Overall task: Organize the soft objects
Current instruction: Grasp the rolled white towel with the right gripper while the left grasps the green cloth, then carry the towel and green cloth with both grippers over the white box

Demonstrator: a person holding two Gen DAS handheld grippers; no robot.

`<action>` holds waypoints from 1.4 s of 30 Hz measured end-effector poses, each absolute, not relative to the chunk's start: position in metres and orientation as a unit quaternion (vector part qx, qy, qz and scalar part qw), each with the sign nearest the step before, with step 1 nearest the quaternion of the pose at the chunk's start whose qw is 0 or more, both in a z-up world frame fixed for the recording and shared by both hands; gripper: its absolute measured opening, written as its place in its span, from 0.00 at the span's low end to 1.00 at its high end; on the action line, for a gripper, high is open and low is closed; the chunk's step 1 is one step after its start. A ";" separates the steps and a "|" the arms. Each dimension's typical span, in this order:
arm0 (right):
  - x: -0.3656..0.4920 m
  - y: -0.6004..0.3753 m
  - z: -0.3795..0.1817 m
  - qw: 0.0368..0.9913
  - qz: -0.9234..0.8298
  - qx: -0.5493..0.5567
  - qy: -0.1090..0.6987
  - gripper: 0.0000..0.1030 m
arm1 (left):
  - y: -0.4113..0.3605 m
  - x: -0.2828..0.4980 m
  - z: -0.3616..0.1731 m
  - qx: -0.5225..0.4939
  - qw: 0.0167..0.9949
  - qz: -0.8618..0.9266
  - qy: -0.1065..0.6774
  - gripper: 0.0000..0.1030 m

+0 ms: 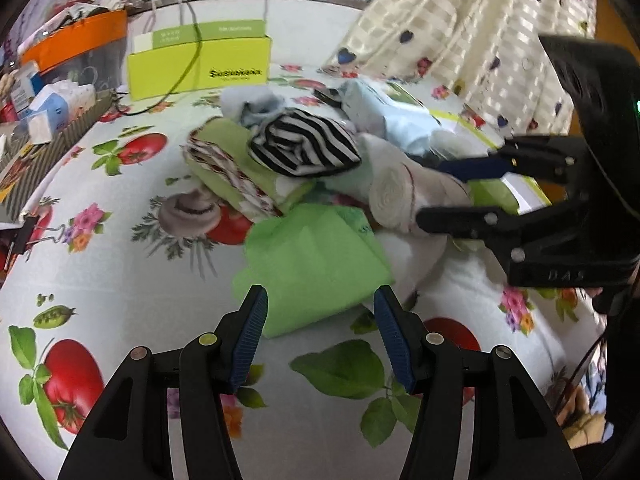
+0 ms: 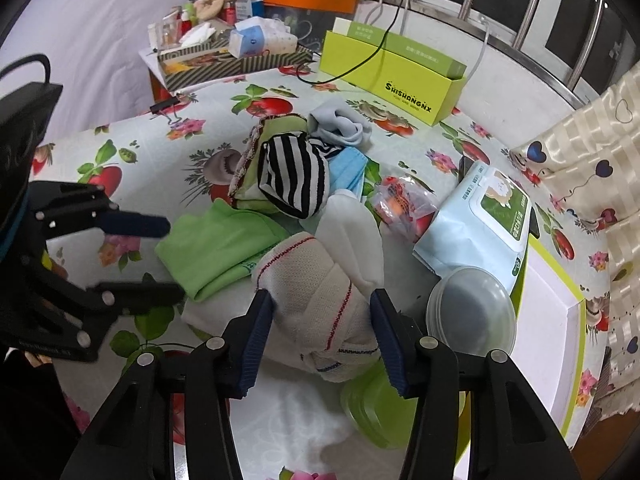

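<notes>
A: What is seen at the left?
B: The left gripper (image 1: pixel 320 332) is held with fingers wide apart over the green cloth (image 1: pixel 312 264); nothing is gripped.
A: And further right?
B: The right gripper (image 2: pixel 320 336) is set astride the cream sock (image 2: pixel 316 300); whether the pads press it cannot be told.
A: How much is done?
B: Little, it is judged: the striped sock (image 2: pixel 294 176) and the rest are left heaped on the table (image 2: pixel 120 144).
</notes>
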State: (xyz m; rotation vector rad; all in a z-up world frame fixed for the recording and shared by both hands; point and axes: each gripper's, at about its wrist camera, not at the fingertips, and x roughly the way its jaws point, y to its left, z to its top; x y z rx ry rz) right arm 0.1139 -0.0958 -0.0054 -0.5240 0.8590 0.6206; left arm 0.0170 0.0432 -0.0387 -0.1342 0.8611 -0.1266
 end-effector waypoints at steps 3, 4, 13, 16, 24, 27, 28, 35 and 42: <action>0.114 -0.096 -0.006 0.830 0.293 -0.247 0.405 0.48 | 0.042 0.020 -0.043 -0.056 0.903 -0.058 0.421 0.55; 0.114 -0.096 -0.006 0.830 0.293 -0.247 0.405 0.48 | 0.042 0.020 -0.044 -0.054 0.903 -0.057 0.423 0.55; 0.114 -0.096 -0.006 0.831 0.292 -0.246 0.405 0.48 | 0.053 0.025 -0.051 -0.025 0.903 -0.020 0.428 0.55; 0.114 -0.096 -0.006 0.831 0.292 -0.246 0.404 0.48 | 0.047 0.031 -0.053 -0.007 0.905 -0.016 0.425 0.55; 0.112 -0.097 -0.001 0.841 0.283 -0.237 0.396 0.41 | 0.047 0.040 -0.050 -0.009 0.907 -0.009 0.422 0.13; 0.107 -0.098 0.003 0.847 0.280 -0.227 0.390 0.40 | 0.049 0.036 -0.049 -0.024 0.908 -0.009 0.419 0.10; 0.104 -0.100 0.005 0.849 0.280 -0.224 0.387 0.40 | 0.050 0.034 -0.047 -0.033 0.908 -0.011 0.417 0.10; 0.084 -0.108 0.019 0.866 0.276 -0.201 0.365 0.40 | 0.051 0.016 -0.025 -0.058 0.920 -0.006 0.386 0.09; 0.065 -0.112 0.033 0.878 0.281 -0.183 0.341 0.40 | 0.050 -0.002 0.004 -0.075 0.934 -0.007 0.350 0.09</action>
